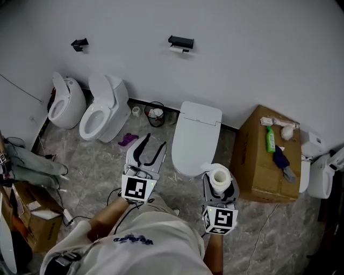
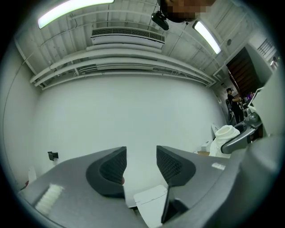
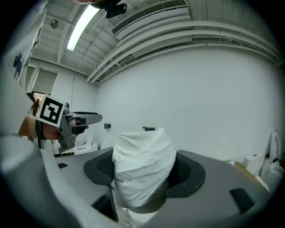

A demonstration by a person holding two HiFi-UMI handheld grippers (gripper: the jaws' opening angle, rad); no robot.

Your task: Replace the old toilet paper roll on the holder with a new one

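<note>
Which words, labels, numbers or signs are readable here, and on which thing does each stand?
None reads clearly.
Blue print on the shirt: too blurred to read.
Label on the green bottle: too small.
Squares on the marker cubes: black-and-white patterns, no letters.

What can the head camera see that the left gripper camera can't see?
Only the head view: the grey floor, a small bin and a green bottle. Only the left gripper view: ceiling lights and an air vent. Both: the white wall and the toilet paper roll held in the right gripper.
</note>
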